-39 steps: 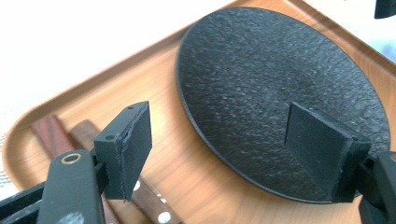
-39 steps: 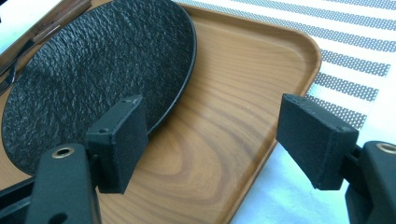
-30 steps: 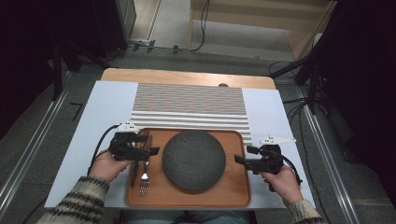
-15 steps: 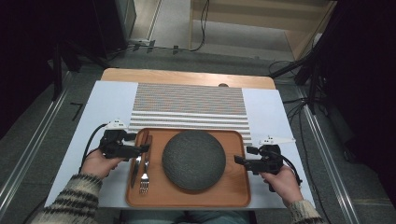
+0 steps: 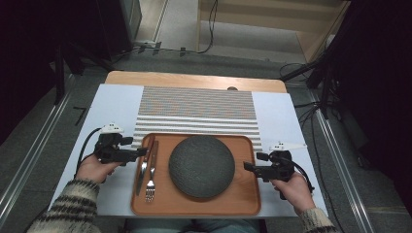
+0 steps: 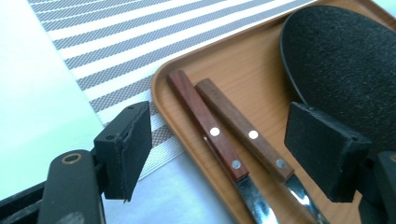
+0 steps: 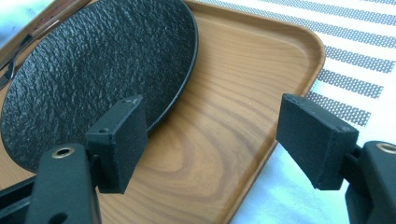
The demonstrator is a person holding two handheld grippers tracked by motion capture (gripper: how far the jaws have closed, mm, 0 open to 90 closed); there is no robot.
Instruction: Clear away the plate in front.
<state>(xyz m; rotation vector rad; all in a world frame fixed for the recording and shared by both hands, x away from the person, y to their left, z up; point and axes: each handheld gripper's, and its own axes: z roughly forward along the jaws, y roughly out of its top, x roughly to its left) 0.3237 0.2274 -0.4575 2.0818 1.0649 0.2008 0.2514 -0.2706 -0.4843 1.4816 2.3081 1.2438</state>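
A wooden tray [image 5: 243, 199] lies at the near middle of the table. On it are a dark round plate [image 5: 201, 165] and, at its left, a knife [image 5: 142, 170] and a fork [image 5: 151, 172] with wooden handles. My left gripper [image 5: 142, 153] is open at the tray's left rim. Its pads stand either side of the rim [image 6: 161, 88] and the two handles [image 6: 205, 123], touching nothing. My right gripper [image 5: 248, 167] is open at the tray's right edge. Its jaws straddle the rim [image 7: 275, 130], with the plate [image 7: 93, 70] close by the left pad.
A grey-and-white striped placemat [image 5: 194, 109] lies beyond the tray on a white table cover [image 5: 282, 121]. The wooden table edge [image 5: 194, 79] shows at the far side. Cables and dark stands sit on the floor around the table.
My left gripper has drawn back to the left, from over the cutlery to the tray's left rim. The right gripper, tray, plate and cutlery have not moved.
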